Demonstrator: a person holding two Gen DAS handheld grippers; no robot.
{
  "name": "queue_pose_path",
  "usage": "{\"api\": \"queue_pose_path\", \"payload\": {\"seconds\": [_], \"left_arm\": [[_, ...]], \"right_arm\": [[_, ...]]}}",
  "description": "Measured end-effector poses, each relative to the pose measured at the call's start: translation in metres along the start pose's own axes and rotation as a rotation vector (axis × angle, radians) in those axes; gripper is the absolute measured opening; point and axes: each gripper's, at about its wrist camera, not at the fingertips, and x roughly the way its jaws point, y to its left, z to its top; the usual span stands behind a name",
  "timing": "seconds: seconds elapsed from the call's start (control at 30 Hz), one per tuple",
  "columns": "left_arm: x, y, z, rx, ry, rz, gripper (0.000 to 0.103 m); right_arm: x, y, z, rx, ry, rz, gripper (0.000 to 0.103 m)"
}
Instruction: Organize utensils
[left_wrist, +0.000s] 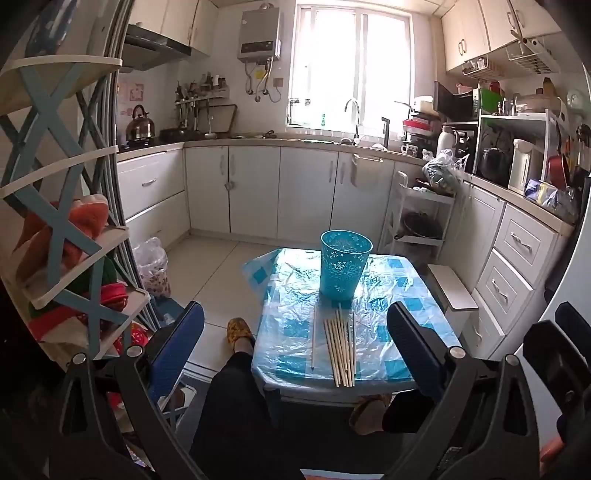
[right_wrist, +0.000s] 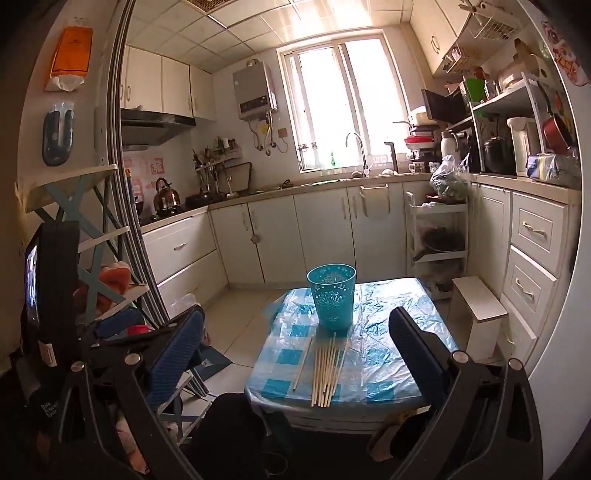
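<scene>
chopsticks (left_wrist: 341, 349) near table's (left_wrist: 373, 384) front edge

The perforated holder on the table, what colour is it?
Teal holder, clearest in the left wrist view.

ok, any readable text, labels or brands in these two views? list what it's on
Nothing reads cleanly.
Orange packet on the wall: a dark logo, too blurred.
Water heater: panel markings too small.
Pink wall stickers: characters blurred.
Black strap at the lower left of the right view: white lettering, illegible.
Blue packet on the counter: print unreadable.
Cup: pattern only, no text.
</scene>
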Motion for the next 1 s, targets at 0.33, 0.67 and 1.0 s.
{"api": "queue_pose_path", "payload": {"seconds": [0.33,0.67,1.0], "left_arm": [[-0.012,0.002,-0.002,-0.020,-0.030,0.007,0.095],[-0.017,0.006,-0.003,-0.030,-0.045,0.013,0.095],[-0.017,0.005,-0.003,-0.029,-0.045,0.013,0.095]], "right_arm": [[-0.006,0.003,-0.001,-0.009,-0.003,0.000,0.097],[-0.006,0.005,-0.001,-0.006,-0.002,0.003,0.097],[-0.006,0.011,-0.005,-0.010,0.005,0.007,0.097]]}}
